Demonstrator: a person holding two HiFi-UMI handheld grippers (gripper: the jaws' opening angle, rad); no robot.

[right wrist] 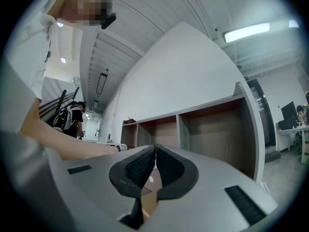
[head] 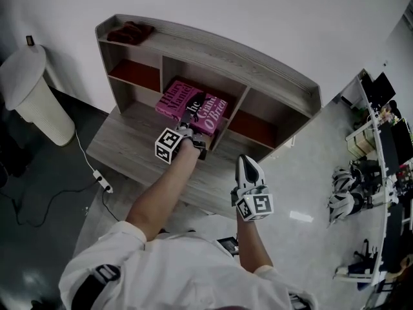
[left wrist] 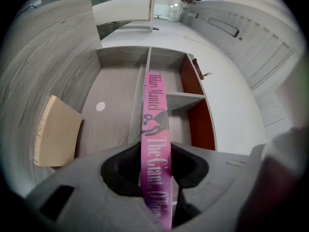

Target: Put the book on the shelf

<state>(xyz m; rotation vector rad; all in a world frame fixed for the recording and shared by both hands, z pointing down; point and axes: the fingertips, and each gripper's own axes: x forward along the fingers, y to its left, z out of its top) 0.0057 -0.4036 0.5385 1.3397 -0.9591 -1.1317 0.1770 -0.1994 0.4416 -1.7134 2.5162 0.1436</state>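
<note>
Bin (head: pixel 29 89): It stands on the floor left of the desk (head: pixel 122 146), well apart from the work. Disregard it.
Cloth (head: pixel 131 31): This dark red cloth lies on the shelf top at its left end. It blocks no compartment.
Shelf (head: pixel 213 51): It stands on the desk against the wall, with its compartments open toward you. The middle compartment lines up with the book.
Book (head: pixel 193 106): This pink book is carried in your left gripper, with its far end at the mouth of the middle compartment. You cannot tell whether it touches the compartment floor.
Left gripper (head: pixel 195 133): Its jaws are clamped on the near end of the book (left wrist: pixel 155 124), one pad on each cover. The spine runs straight ahead between them. This grip likely keeps the book in line with the gripper (left wrist: pixel 155 167), so you can slide it in lengthwise.
Right gripper (head: pixel 246 165): Its jaws are together with nothing between them (right wrist: pixel 154 164). It sits near the desk's front edge, apart from the book, probably to leave the compartment mouth unobstructed.
Next step: Judged from this position, push the book deeper before you release it.
</note>
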